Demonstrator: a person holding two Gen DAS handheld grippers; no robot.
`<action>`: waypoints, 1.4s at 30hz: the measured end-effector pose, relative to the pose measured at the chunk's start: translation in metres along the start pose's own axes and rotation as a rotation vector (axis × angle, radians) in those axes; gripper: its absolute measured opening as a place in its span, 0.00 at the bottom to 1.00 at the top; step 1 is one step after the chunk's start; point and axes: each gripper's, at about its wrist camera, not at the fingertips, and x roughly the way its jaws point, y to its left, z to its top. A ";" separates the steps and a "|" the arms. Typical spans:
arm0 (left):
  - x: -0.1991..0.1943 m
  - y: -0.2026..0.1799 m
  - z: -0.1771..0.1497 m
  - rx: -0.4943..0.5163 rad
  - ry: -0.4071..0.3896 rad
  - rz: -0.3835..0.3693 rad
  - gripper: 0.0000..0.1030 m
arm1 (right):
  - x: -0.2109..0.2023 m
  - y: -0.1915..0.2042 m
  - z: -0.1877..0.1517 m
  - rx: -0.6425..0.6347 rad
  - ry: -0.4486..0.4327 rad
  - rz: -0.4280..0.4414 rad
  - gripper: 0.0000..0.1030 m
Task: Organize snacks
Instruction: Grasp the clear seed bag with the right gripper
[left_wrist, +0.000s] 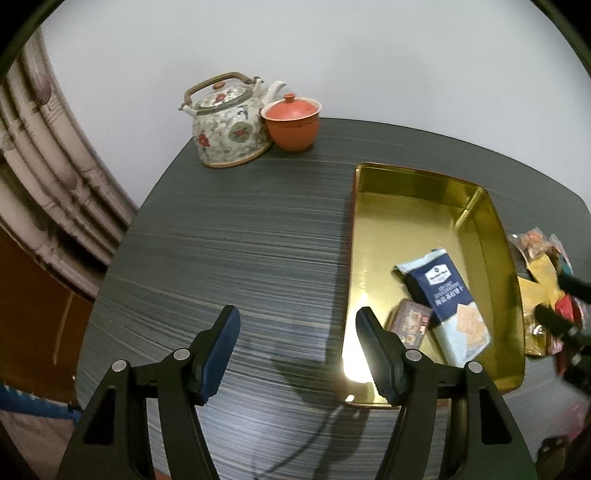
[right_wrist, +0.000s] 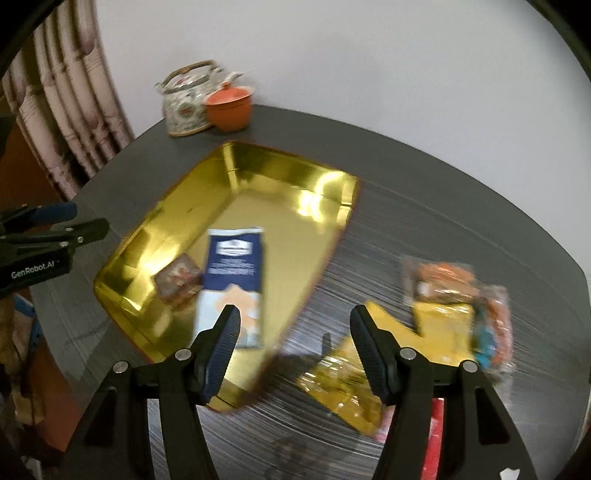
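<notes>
A gold tin tray lies on the dark table. Inside it are a blue-and-white cracker packet and, beside it, a small brown packet. Right of the tray sits a loose pile of snacks: yellow packets and a clear packet with orange contents. My left gripper hovers open over bare table left of the tray, holding nothing. My right gripper is open and empty, above the tray's near right corner and the pile's edge; the view is motion-blurred.
A floral teapot and an orange lidded cup stand at the table's far edge by the white wall. A curtain hangs to the left. The left gripper shows at the left of the right wrist view.
</notes>
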 end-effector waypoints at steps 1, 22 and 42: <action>-0.001 -0.002 0.000 0.004 -0.001 -0.003 0.64 | -0.006 -0.010 -0.004 0.008 -0.005 -0.018 0.58; -0.028 -0.097 -0.017 0.184 -0.022 -0.075 0.64 | -0.044 -0.184 -0.100 0.235 0.035 -0.197 0.57; -0.022 -0.210 -0.046 0.363 0.039 -0.274 0.64 | -0.001 -0.194 -0.112 0.205 0.052 -0.092 0.34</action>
